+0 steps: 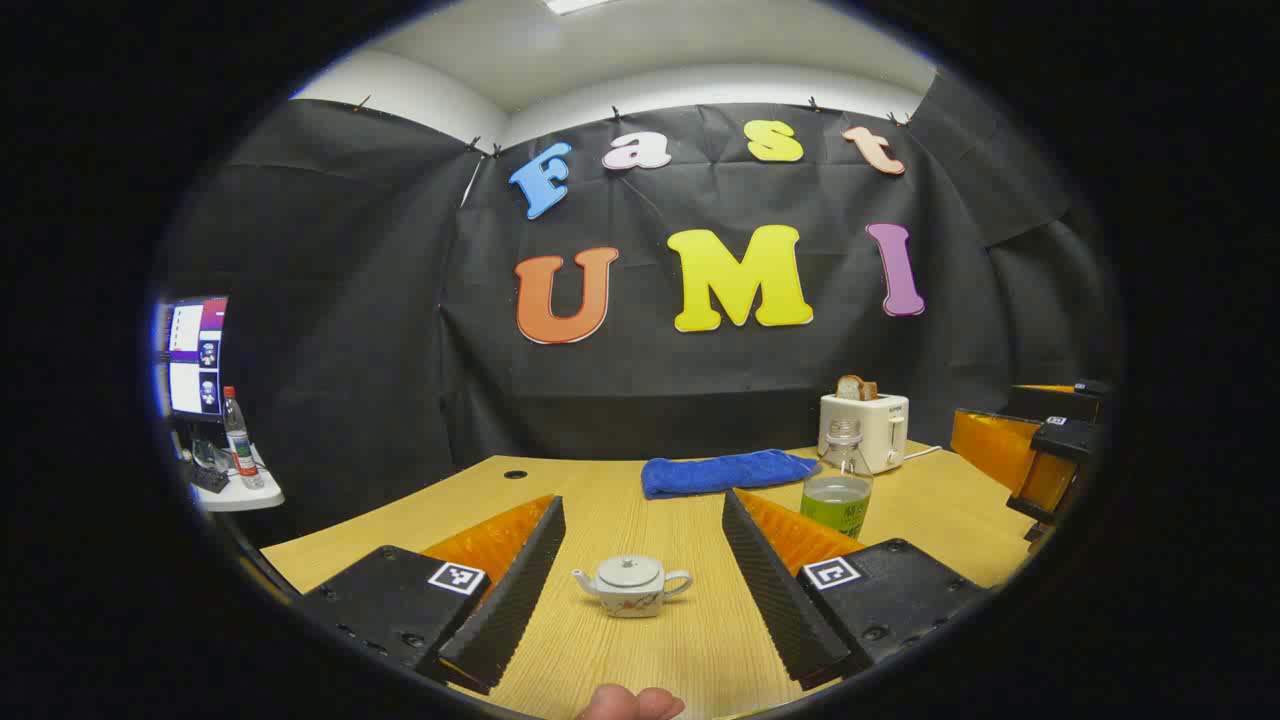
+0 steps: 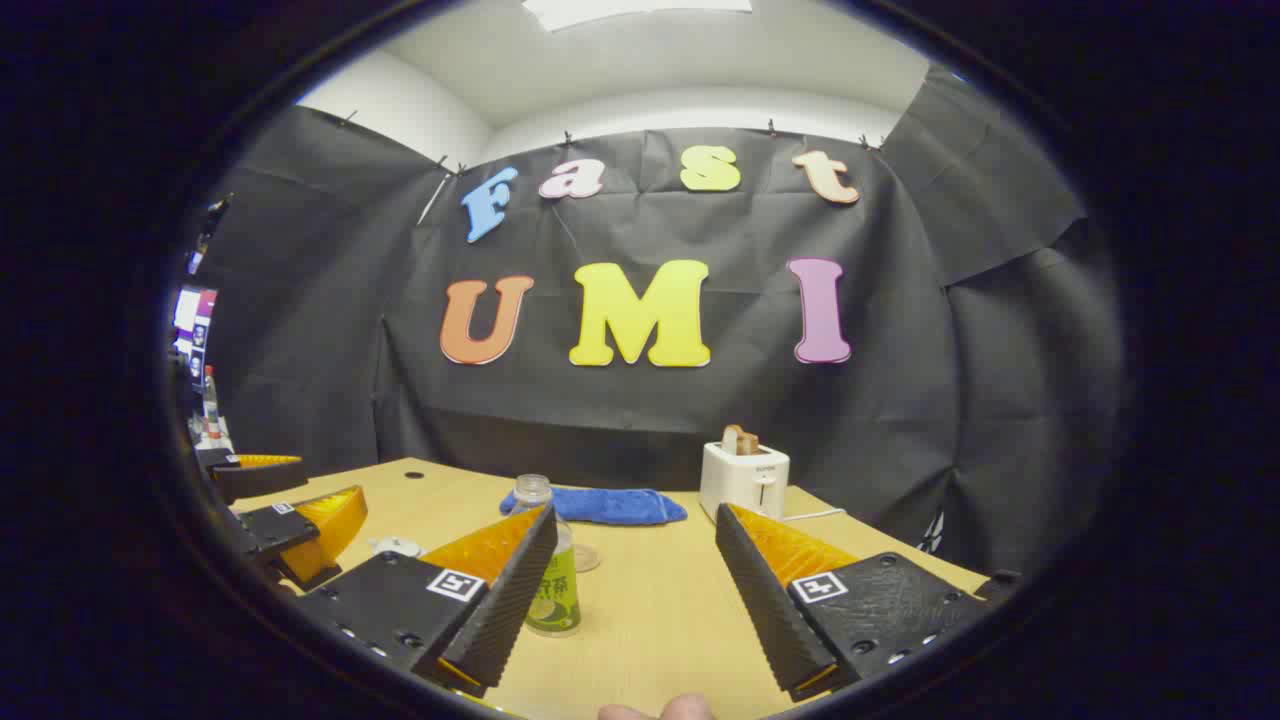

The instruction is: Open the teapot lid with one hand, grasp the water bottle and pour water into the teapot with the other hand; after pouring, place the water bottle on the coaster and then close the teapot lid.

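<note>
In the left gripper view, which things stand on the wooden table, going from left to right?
Teapot → blue towel → water bottle → toaster, which stands farther back with bread in its slot.

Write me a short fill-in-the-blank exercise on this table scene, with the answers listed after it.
1. The teapot stands on the table with its lid ___.
2. The slice of bread sits in the ___ at the back of the table.
3. The folded cloth lying beside the toaster is ___ in colour.
4. The left tool has its two fingers spread ___.

Answers: on; toaster; blue; open
</note>
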Demonstrator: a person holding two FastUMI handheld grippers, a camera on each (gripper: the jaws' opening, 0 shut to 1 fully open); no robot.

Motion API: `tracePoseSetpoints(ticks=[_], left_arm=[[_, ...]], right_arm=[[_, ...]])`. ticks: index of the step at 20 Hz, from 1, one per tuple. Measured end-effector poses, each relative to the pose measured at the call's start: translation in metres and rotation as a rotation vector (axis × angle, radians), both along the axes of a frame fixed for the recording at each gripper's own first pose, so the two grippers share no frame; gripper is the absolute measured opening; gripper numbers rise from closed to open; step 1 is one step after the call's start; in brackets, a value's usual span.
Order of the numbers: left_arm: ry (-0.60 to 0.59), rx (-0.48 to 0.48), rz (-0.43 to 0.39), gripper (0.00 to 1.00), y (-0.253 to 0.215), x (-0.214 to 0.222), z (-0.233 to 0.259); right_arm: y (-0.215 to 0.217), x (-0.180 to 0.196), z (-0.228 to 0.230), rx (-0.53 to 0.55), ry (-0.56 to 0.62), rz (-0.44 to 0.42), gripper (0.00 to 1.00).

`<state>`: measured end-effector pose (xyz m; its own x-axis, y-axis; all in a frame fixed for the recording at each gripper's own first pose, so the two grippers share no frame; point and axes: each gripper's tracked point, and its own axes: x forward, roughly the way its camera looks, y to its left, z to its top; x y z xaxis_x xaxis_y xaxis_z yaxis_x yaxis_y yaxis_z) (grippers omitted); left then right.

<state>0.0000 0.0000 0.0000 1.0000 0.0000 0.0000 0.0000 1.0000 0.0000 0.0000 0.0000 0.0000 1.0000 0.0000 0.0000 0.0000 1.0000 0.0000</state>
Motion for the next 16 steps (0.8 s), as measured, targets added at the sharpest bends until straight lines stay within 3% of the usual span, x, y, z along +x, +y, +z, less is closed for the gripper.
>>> tracePoseSetpoints(ticks=[16], left_arm=[[-0.002,-0.005,0.000,0.99,-0.0010,-0.0016,0.0003]], right_arm=[[0.0025,0.0027,-0.0085,0.008,0.026,0.007,0.95]])
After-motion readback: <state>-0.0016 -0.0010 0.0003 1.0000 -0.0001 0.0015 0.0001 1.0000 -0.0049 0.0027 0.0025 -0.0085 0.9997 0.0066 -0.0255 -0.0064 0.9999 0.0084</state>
